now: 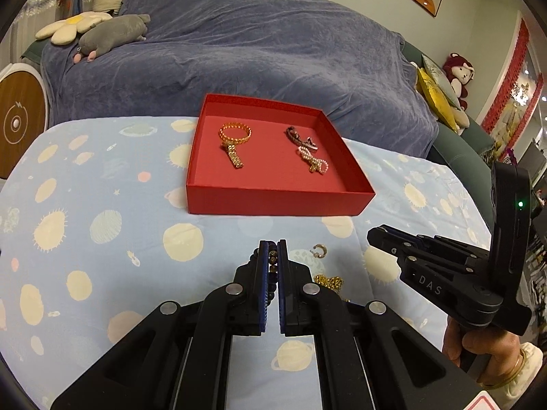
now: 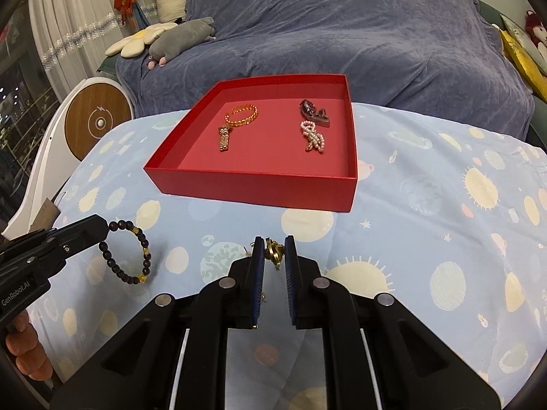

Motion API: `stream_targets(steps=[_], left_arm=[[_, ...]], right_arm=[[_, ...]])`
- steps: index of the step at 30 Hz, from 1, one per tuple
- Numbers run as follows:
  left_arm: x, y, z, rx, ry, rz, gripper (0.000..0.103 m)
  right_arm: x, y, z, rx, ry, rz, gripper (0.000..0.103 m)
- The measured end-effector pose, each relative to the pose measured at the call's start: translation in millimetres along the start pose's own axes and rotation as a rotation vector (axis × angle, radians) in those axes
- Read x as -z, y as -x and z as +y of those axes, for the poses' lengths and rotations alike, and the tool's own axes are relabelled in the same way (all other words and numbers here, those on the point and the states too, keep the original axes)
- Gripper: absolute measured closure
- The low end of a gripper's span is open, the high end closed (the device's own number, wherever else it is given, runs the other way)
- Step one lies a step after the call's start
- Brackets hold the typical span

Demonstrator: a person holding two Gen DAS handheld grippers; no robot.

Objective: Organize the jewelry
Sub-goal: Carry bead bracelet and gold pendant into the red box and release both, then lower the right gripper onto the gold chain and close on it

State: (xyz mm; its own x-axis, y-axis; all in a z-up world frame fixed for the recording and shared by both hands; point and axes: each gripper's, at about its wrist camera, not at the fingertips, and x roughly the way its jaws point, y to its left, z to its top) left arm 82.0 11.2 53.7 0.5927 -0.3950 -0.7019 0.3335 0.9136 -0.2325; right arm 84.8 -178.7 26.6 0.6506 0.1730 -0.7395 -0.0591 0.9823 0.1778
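A red open box (image 1: 277, 201) (image 2: 253, 191) stands on the planet-print cloth. In it lie a gold bracelet (image 1: 235, 133), a gold link strap (image 1: 235, 160), a dark hair clip (image 1: 299, 138) and a pearl bow (image 1: 312, 162). My left gripper (image 1: 272, 244) (image 2: 104, 227) is shut on a dark bead bracelet (image 2: 128, 253), which hangs above the cloth. My right gripper (image 2: 274, 241) (image 1: 372, 234) is shut on a small gold piece (image 2: 274, 253), near the box's front wall. A gold ear cuff (image 1: 319, 251) and a gold chain (image 1: 328, 282) show beside my left fingers.
A sofa under a blue-grey throw (image 1: 256, 44) runs behind the table, with a grey plush (image 1: 112, 32), a flower cushion (image 1: 73, 24) and yellow cushions (image 1: 436, 97). A round wooden-faced device (image 2: 99, 121) stands at the left. A hand (image 1: 478, 345) grips the right gripper's handle.
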Motion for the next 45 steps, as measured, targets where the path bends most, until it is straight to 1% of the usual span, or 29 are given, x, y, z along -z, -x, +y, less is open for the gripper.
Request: stream_targets(steps=[3,6,8,11,15,20,26,30,33,35,37,38,39,40,41,43,44,45], left_arm=[[-18,9,-3,-0.011,-0.011,-0.036,0.101],[-42,13,-3,-0.014,-0.01,-0.062,0.101],[-60,10,-3,-0.026,-0.028,-0.076,0.101],[-83,1,-5,-0.066,-0.063,-0.104,0.101],[-108,-24,0,-0.079,-0.063,-0.113,0.101],[-114,-69,11,-0.089,-0.034,-0.061,0.101],[-106,-113,26,-0.124,-0.014,0.008,0.1],[-101,-128,34,-0.139,0.006,0.029,0.1],[-96,-128,36,-0.164,0.024,0.008,0.098],[-95,-125,34,-0.184,0.005,-0.005,0.089],[-97,-118,32,-0.211,-0.005,-0.024,0.06],[-97,-111,31,-0.215,-0.003,-0.043,0.057],[-98,-104,30,-0.209,-0.004,-0.056,0.057],[-99,-97,29,-0.201,-0.005,-0.06,0.056],[-100,-89,27,-0.194,-0.003,-0.063,0.056],[-101,-72,26,-0.18,0.006,-0.076,0.053],[-101,-62,25,-0.171,0.008,-0.08,0.052],[-99,-52,24,-0.16,0.012,-0.086,0.049]], right_arm=[[-14,10,1,-0.004,0.009,-0.028,0.092],[-37,18,1,-0.005,0.021,-0.065,0.092],[-56,20,1,0.0,0.033,-0.093,0.092],[-82,12,2,0.021,0.052,-0.117,0.092],[-105,-10,-5,0.013,0.023,-0.117,0.092],[-110,-52,-17,-0.004,-0.015,-0.06,0.092],[-100,-90,-27,-0.004,-0.036,0.008,0.092],[-89,-105,-32,0.009,-0.031,0.041,0.092],[-85,-104,-34,0.024,-0.033,0.033,0.09],[-87,-98,-36,0.019,-0.045,0.019,0.088],[-90,-85,-37,0.02,-0.046,-0.002,0.088],[-92,-76,-37,0.021,-0.041,-0.014,0.088],[-93,-68,-36,0.024,-0.035,-0.025,0.088],[-93,-57,-35,0.026,-0.026,-0.039,0.086],[-92,-45,-33,0.028,-0.019,-0.053,0.079],[-90,-24,-31,0.027,-0.01,-0.073,0.072],[-86,-13,-30,0.027,-0.006,-0.079,0.072],[-82,-2,-28,0.027,-0.001,-0.086,0.072]])
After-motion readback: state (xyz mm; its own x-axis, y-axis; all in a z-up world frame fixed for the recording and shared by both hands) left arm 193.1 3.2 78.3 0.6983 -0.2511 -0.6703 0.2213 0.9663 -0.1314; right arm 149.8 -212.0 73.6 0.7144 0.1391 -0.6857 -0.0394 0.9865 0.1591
